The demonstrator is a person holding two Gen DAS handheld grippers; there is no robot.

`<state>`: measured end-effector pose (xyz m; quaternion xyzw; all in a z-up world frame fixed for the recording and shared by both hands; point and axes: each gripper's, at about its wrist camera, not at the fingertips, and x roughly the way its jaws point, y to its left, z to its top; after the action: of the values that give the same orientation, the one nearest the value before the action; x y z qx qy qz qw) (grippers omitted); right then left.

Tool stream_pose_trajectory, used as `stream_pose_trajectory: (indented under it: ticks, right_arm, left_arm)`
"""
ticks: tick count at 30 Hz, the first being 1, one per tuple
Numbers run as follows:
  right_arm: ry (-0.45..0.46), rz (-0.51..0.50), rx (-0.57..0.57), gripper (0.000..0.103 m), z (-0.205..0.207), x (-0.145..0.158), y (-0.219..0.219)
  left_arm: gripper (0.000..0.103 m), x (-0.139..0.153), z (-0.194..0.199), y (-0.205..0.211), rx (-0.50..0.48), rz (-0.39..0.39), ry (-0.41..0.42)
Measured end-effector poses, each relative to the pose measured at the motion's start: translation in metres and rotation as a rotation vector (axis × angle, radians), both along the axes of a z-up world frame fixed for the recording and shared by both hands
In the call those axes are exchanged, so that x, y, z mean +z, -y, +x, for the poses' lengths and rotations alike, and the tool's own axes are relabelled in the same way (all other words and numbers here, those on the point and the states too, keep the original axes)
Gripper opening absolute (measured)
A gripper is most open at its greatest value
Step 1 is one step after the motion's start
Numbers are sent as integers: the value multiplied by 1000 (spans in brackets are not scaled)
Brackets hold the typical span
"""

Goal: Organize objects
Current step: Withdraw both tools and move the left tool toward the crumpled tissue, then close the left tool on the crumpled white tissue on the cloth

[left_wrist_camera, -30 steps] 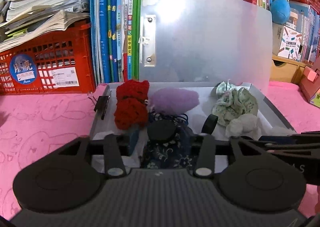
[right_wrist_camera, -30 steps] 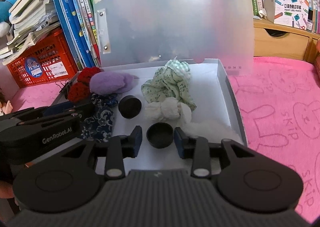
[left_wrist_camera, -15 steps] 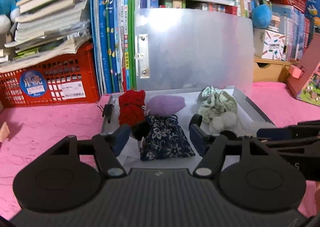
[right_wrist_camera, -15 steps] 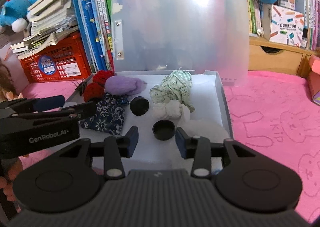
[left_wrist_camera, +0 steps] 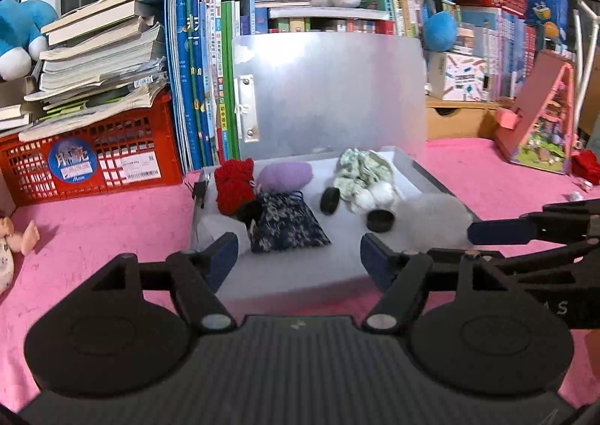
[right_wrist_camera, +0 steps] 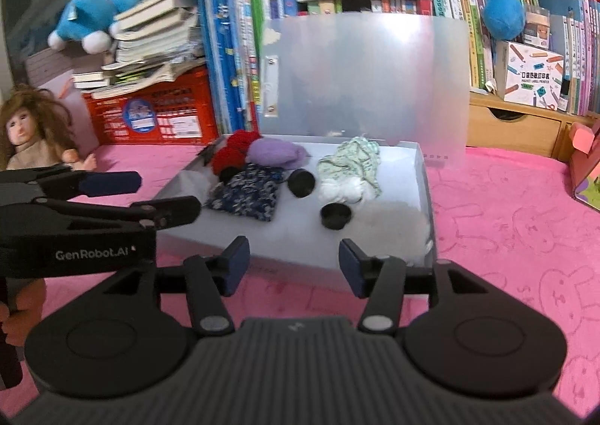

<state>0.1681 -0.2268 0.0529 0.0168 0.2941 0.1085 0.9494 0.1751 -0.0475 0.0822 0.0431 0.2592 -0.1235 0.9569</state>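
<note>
While both tools [left_wrist_camera: 299, 254] [right_wrist_camera: 293, 263] gape empty, jaws just widened, only the right view shows a doll [right_wrist_camera: 28, 134].

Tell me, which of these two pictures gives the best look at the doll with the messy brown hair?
The right wrist view. There the doll sits at the left edge on the pink cloth, its head, hair and one hand showing. The left wrist view catches only a sliver of it at the left edge: a hand and part of the body, no head.

An open white box [left_wrist_camera: 420, 171], its translucent lid [left_wrist_camera: 330, 95] upright, holds a red knit pouch [left_wrist_camera: 234, 181], a lilac pouch [left_wrist_camera: 285, 175], a navy floral pouch [left_wrist_camera: 287, 226], green cloth [left_wrist_camera: 362, 171] and two black caps [left_wrist_camera: 379, 220].
</note>
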Motion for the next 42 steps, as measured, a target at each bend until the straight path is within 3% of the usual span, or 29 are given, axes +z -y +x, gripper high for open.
stream_pose_trajectory:
  ticks: [15,26,35,40,42]
  right_arm:
    - [105,-57,16,73,-95,-12,-10]
    - [112,-140,-2,74,-163,-42,-20]
    - [93,-155,2,74,-183,-54,-19]
    - [90,-118,4,74,-186,-54,-14]
    - [91,-105,17,74,-187,-53,-14]
  left_arm:
    - [81,-8,-103,-28,-46,-29,42]
    - [83,-45,-144,-36,-118,-45,-56]
    - [81,-73,-154,-29,-186,-84,-134]
    - [45,-74,-152,-24,-211,-105,-142]
    - [40,-72,-152,-24,-202,-112,-134]
